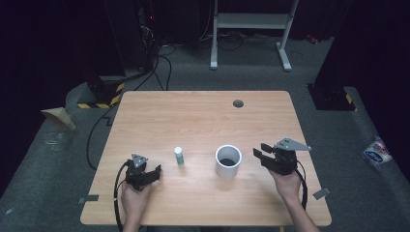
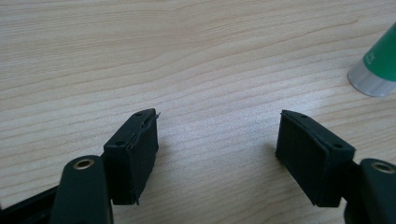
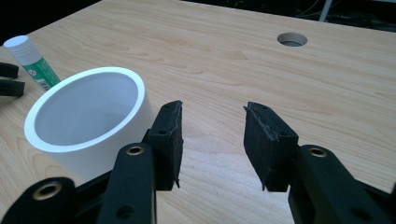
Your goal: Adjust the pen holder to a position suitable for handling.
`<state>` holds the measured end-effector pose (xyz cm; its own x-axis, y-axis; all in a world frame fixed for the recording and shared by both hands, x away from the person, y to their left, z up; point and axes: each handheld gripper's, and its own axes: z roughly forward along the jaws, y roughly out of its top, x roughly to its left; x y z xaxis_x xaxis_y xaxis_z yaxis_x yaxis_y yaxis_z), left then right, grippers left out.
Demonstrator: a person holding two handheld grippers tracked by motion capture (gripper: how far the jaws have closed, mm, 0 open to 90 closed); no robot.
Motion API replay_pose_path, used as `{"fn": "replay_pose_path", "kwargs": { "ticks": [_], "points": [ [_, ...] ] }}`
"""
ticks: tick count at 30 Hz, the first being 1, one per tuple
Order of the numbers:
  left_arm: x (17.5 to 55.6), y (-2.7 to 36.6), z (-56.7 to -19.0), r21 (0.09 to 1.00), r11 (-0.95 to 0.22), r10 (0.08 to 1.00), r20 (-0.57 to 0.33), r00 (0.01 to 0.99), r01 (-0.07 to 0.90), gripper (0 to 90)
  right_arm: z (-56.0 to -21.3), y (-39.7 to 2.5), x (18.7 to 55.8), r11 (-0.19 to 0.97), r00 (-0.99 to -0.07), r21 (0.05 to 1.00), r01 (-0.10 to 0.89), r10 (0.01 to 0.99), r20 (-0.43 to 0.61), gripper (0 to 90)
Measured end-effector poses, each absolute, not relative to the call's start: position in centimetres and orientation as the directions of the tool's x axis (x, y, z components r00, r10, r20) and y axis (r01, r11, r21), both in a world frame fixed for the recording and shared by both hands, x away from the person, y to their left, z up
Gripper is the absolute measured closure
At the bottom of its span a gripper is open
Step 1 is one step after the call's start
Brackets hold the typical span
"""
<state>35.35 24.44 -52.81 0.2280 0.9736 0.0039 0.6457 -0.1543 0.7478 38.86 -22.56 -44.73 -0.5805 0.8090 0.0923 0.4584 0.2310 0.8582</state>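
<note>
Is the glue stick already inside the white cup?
No, the glue stick stands upright on the table, apart from the cup and to its left.

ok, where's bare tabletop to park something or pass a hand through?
Most of the table is bare: the whole far half up to the cable hole, and both side edges. The near strip is busier: left gripper, glue stick, white cup and right gripper line up across it. The stick-to-cup gap looks passable.
</note>
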Motion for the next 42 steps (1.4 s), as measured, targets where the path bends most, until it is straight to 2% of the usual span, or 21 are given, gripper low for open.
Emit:
{"fn": "replay_pose_path", "kwargs": {
  "ticks": [23,42],
  "points": [
    [35.3,24.4,-52.8,0.748,-0.154,0.974,0.004,0.228,0.646,29.5,-46.8,-25.8,37.9,0.194,-0.515,0.839,0.509,0.849,0.116,56.0],
    [35.4,24.4,-52.8,0.748,-0.155,0.974,0.005,0.228,0.645,29.4,-51.6,-27.8,37.3,0.239,-0.419,0.758,0.607,0.907,0.050,53.7]
  ]
}}
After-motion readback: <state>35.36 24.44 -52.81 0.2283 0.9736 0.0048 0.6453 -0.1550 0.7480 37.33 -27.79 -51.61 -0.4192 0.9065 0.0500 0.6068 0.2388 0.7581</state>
